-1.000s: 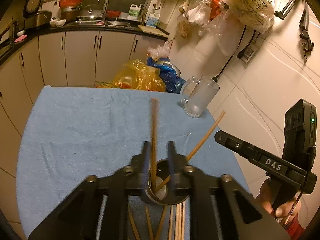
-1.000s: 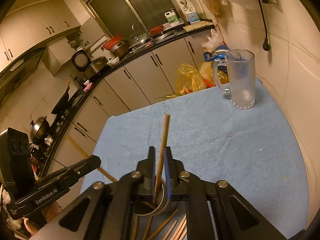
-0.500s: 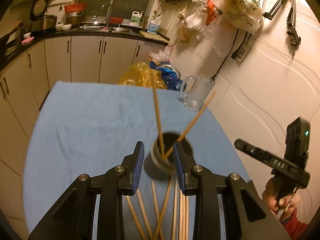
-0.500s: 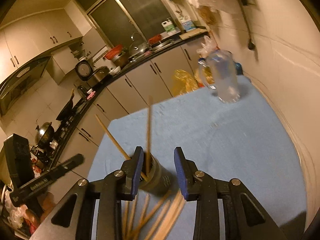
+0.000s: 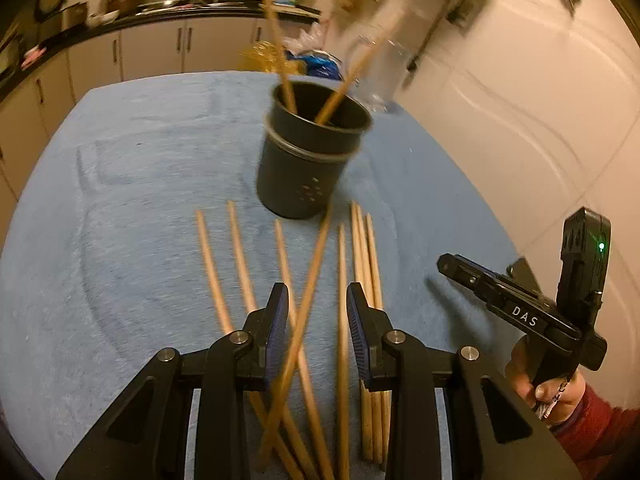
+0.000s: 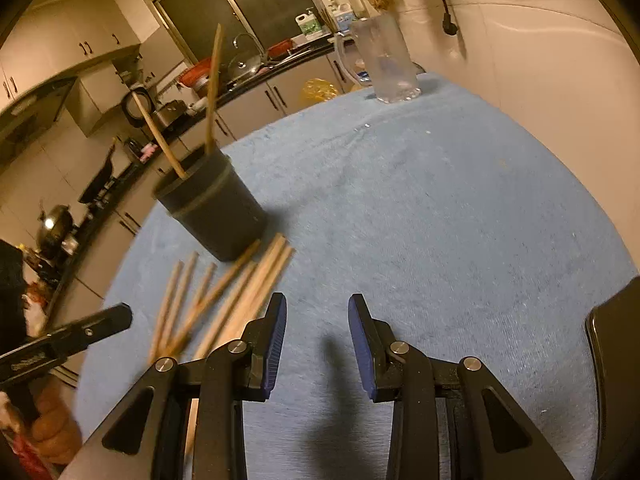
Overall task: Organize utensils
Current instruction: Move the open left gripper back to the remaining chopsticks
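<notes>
**A:** ok so where are you in this? Two chopsticks (image 5: 280,40) already stand in the holder (image 5: 308,160), leaning apart on opposite sides of its rim. The rest (image 5: 344,300) lie flat on the blue cloth (image 5: 120,200) just in front of the holder, some crossed over each other, three packed side by side to the right of the pile.

**B:** Looks like you're between picks to me. Your left gripper (image 5: 316,332) hangs over the pile with its jaws apart. One slanted stick and a straight one run through the gap, but the pads aren't pressing on either, so nothing's held. Your right gripper (image 6: 316,336) is spread too, with bare cloth between the jaws, off to the right of the pile. Its jaws have just been opening, nothing in them.

**A:** So next is another grab, I guess?

**B:** Yeah, probably. I'd say pick one stick only. The slanted one lies on top of the others in front of the holder, so it's the easy target for your left. Centre on it, come down, close, then lift before tilting it toward the holder.

**A:** And the right?

**B:** Swing it left toward the packed three near the holder. They're touching, so closing there may drag two up at once. The mug (image 6: 384,64) is well behind the holder, no worry.
</notes>
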Action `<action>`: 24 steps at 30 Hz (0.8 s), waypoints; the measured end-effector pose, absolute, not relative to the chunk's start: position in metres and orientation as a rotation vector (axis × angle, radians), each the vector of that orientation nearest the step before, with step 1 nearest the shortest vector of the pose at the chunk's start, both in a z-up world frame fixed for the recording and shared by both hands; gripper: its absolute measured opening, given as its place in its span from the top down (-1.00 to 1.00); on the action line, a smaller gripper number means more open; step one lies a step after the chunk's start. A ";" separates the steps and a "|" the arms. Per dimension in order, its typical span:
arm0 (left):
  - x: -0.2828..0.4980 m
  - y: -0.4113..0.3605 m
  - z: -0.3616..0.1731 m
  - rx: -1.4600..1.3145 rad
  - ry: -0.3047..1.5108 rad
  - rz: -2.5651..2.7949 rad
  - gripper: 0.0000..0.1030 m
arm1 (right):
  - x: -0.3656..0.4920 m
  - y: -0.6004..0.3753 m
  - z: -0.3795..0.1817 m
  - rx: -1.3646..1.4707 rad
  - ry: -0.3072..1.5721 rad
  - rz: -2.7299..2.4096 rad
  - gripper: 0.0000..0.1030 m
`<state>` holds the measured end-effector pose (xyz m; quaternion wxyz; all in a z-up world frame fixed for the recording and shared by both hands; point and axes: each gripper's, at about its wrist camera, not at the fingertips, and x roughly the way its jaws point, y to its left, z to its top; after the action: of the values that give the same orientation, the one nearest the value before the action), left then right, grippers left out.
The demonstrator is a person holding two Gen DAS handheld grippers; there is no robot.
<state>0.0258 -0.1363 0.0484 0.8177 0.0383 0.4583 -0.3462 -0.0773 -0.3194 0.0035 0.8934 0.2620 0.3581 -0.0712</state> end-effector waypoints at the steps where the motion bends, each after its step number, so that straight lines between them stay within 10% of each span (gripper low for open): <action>1: 0.025 -0.142 0.047 0.096 0.983 -0.748 0.45 | -0.079 -0.319 0.000 0.544 0.745 -0.152 0.33; 24: 0.050 -0.217 0.017 0.362 1.036 -0.673 0.79 | -0.085 -0.325 -0.008 0.620 0.733 -0.106 0.32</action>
<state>0.0499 -0.2167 0.0174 0.7997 0.1686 0.4832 -0.3139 -0.0851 -0.3253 -0.0084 0.8857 0.2979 0.3524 -0.0509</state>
